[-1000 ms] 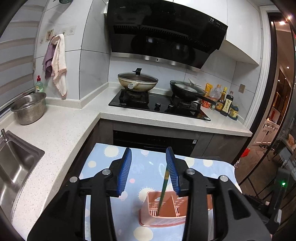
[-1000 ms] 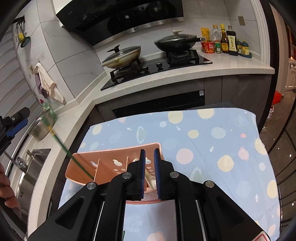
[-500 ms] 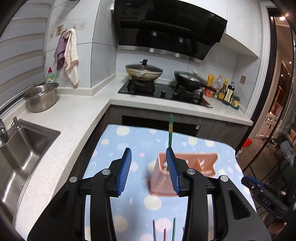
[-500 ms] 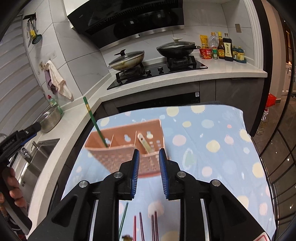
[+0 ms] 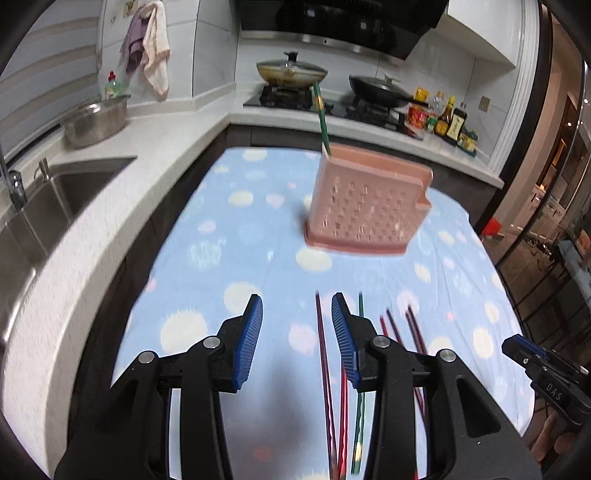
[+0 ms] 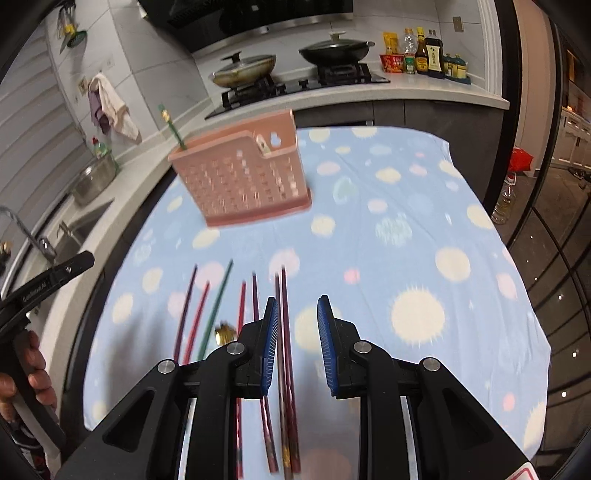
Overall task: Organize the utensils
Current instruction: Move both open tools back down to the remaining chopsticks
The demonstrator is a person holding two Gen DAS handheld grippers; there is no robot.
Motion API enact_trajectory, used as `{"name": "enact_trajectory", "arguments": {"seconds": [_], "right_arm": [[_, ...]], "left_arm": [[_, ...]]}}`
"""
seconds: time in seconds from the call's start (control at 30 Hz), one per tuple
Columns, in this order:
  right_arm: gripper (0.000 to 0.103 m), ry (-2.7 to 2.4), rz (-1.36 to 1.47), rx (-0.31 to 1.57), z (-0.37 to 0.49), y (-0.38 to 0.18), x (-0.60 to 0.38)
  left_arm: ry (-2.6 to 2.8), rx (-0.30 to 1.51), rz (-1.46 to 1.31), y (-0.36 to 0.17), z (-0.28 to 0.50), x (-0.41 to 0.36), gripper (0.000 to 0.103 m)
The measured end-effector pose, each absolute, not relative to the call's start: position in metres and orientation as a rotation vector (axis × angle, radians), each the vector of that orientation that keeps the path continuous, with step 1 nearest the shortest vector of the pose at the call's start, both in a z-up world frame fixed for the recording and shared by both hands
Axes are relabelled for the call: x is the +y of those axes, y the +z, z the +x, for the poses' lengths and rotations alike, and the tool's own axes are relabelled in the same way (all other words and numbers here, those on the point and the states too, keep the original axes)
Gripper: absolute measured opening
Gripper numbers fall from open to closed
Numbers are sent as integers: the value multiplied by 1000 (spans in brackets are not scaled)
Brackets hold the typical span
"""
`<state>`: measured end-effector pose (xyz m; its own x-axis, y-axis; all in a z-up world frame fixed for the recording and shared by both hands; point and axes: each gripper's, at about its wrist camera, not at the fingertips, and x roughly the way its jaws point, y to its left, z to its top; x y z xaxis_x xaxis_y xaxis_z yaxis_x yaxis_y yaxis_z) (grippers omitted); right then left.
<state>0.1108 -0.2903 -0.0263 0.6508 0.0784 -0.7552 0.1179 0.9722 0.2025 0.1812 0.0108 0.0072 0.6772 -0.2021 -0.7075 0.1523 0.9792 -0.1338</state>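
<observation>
Chopsticks (image 6: pixel 284 332) lie on tablecloth (image 6: pixel 406 229) before pink holder (image 6: pixel 240 181).

Grey-tiled kitchen walls (image 5: pixel 214 48), white L-shaped counter (image 5: pixel 166 136), steel sink (image 5: pixel 55 195), black range hood (image 5: pixel 332 18), dotted blue tablecloth (image 6: pixel 406 229)

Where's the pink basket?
The pink basket stands on the spotted cloth, beyond the loose chopsticks, toward the stove. One green chopstick sticks up from its left end.
</observation>
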Motion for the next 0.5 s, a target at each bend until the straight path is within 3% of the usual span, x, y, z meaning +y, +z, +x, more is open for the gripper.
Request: {"name": "enact_trajectory", "arguments": {"seconds": [0.5], "right_arm": [[22, 15, 220, 1026, 54, -93, -268]], "left_arm": [[-227, 958, -25, -66, 115, 1, 37]]}}
